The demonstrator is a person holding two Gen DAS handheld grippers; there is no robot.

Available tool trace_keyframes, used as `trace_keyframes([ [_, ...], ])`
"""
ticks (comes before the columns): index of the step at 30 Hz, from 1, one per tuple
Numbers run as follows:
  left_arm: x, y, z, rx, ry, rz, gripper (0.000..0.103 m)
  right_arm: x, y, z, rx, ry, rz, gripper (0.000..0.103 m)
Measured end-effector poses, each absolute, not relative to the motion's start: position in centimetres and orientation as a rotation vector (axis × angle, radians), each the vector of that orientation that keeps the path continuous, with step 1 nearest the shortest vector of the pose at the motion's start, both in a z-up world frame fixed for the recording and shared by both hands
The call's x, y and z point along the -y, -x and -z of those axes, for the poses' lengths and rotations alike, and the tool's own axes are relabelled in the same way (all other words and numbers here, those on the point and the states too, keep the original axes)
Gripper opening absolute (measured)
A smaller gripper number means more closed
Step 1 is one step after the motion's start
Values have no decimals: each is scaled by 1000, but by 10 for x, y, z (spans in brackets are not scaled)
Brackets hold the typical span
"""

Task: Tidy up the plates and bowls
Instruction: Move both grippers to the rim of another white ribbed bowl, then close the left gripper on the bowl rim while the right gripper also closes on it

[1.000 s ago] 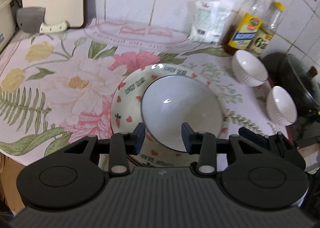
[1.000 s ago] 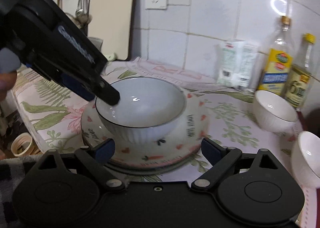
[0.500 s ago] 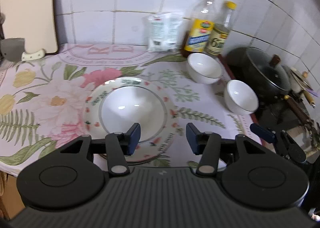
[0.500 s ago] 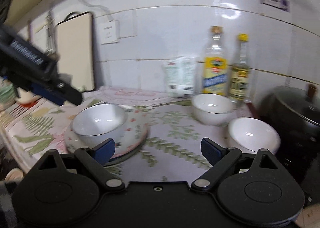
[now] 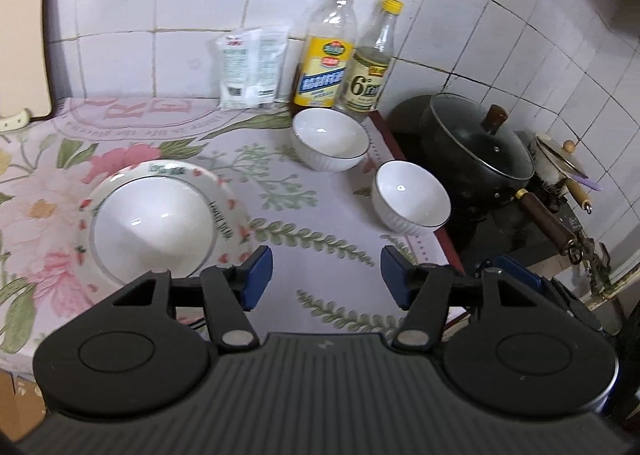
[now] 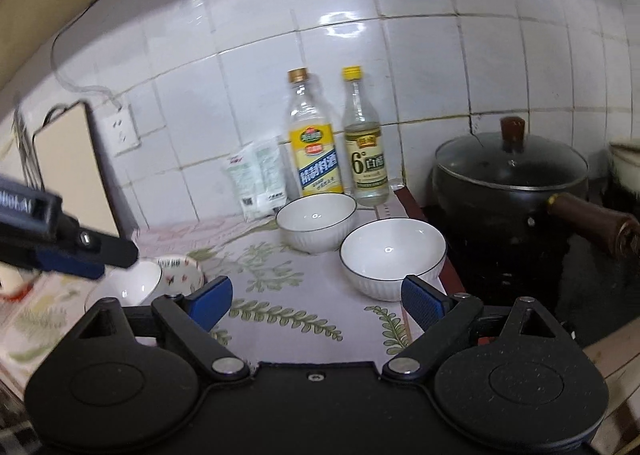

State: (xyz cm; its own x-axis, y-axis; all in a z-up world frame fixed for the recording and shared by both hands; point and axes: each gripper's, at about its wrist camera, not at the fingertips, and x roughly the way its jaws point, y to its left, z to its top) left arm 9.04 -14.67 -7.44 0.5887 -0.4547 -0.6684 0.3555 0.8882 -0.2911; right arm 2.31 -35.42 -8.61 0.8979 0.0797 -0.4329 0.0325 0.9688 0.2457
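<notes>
On the left of the floral cloth, a large white bowl (image 5: 152, 227) sits in a heart-patterned plate (image 5: 172, 169). Two smaller white bowls stand at the right: the far bowl (image 5: 330, 139) near the bottles and the near bowl (image 5: 412, 197) by the cloth's edge. My left gripper (image 5: 326, 271) hovers over bare cloth between the plate and the near bowl, its jaws opening with nothing between them. My right gripper (image 6: 316, 295) is open wide and empty. The near bowl (image 6: 394, 255) lies just beyond its right finger, the far bowl (image 6: 316, 221) behind it.
Two bottles (image 5: 328, 51) and white packets (image 5: 250, 69) stand against the tiled wall. A black lidded pot (image 5: 476, 151) with a wooden handle sits on the stove to the right. A cutting board (image 6: 72, 171) leans at the far left.
Both grippers have drawn back from the bowl on the plate and swung right toward the two small bowls. The left jaws have widened, and the right gripper has rolled level.
</notes>
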Motion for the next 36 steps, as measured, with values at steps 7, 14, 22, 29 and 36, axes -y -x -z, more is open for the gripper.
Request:
trace_keyframes([
  [7, 183, -108, 89, -789, 128, 482, 63, 380, -44, 91, -441, -290, 1, 87],
  [14, 210, -135, 111, -742, 74, 457, 64, 402, -68, 103, -473, -347, 28, 72],
  [22, 237, -167, 129, -816, 140, 454, 64, 426, -105, 133, -571, -437, 99, 66],
  [29, 271, -192, 151, -854, 135, 428, 64, 436, -127, 154, -626, -540, 121, 56],
  [36, 292, -212, 172, -875, 114, 409, 62, 448, -139, 163, -662, -617, 160, 38],
])
